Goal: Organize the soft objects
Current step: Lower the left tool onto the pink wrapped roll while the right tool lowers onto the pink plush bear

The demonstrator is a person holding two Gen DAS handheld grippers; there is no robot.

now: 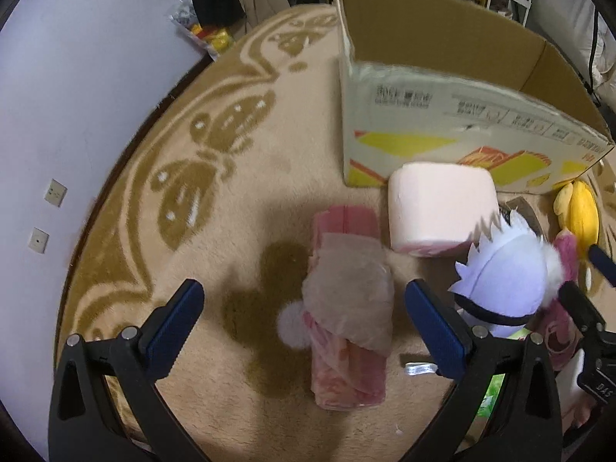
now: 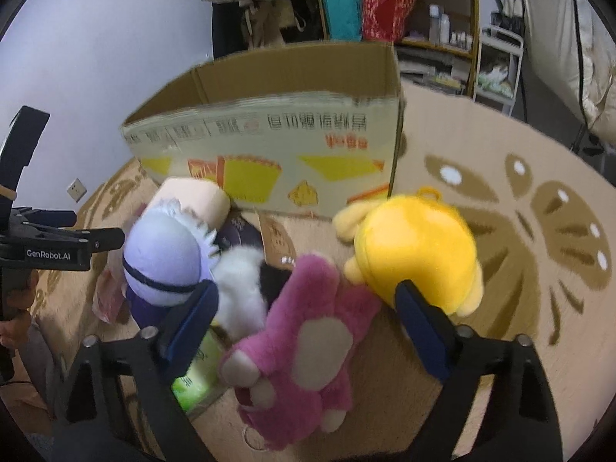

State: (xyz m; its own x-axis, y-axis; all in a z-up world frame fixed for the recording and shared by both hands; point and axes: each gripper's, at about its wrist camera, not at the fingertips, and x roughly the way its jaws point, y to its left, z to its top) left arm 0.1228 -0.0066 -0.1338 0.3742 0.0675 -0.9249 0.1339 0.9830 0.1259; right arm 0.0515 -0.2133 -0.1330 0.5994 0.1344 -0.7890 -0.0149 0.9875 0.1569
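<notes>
Setting: a beige rug (image 1: 246, 231) with brown butterfly motifs covers the floor, a pale wall to one side and cluttered shelving (image 2: 396, 7) at the back. An open cardboard box (image 1: 442, 88) stands on the rug beyond both sets of fingers; it is judged to be the container for the soft items.

Right gripper (image 2: 308, 319): fingers spread wide, holding nothing. The pink plush bear (image 2: 308, 350) lies directly between and below them, paws with pale pads facing up. Judgement: the step in hand is the grasp of this bear. To do it well, lower until both fingers flank the torso, close across the body and not a limb, and lift clear of the neighbours before going over the box wall. The pile is thick and should compress, so a firm close is advised.

Left gripper (image 1: 304, 323): fingers likewise open and empty. A rolled pink blanket (image 1: 346, 323) with a tan wrap and a white pompom lies between them, lengthwise along the fingers.

Surroundings: the yellow plush (image 2: 415, 250) is just beyond the right finger of the right gripper, touching the bear. The lavender plush head (image 2: 165, 254) and a black-and-white plush (image 2: 246, 285) sit beside the left finger. A pale pink cushion (image 1: 439, 208) rests against the box.
</notes>
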